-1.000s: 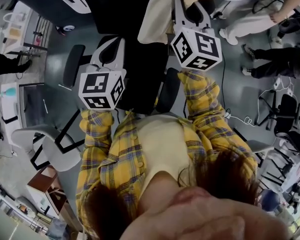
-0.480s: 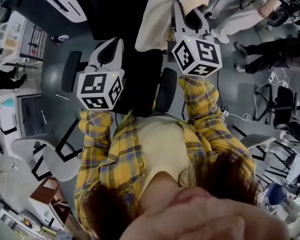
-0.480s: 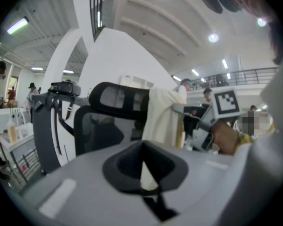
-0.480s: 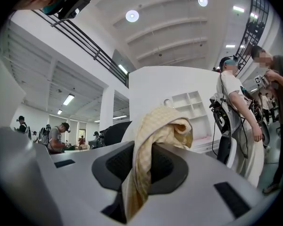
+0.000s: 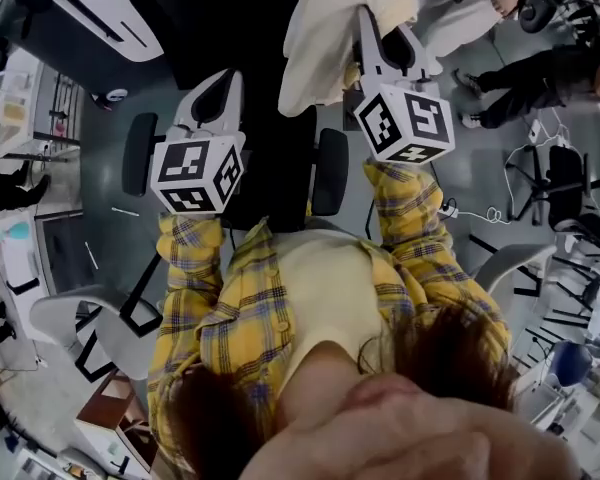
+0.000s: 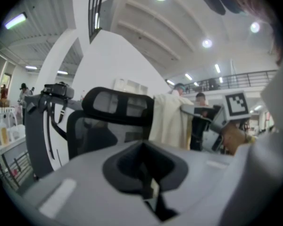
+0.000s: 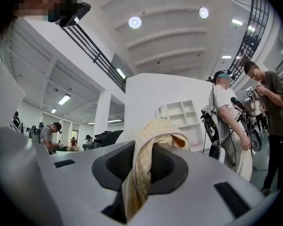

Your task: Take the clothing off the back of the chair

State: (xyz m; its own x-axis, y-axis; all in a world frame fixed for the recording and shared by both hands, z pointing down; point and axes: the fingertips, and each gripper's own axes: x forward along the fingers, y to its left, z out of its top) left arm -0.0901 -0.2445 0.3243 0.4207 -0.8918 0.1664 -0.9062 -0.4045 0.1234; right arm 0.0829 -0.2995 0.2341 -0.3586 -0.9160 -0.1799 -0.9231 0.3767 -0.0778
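At rt claw: bunched cream clothing

You wear a yellow plaid shirt with dark checks, open over a pale top. Your left gripper and right gripper are light grey, with black-and-white marker cubes.
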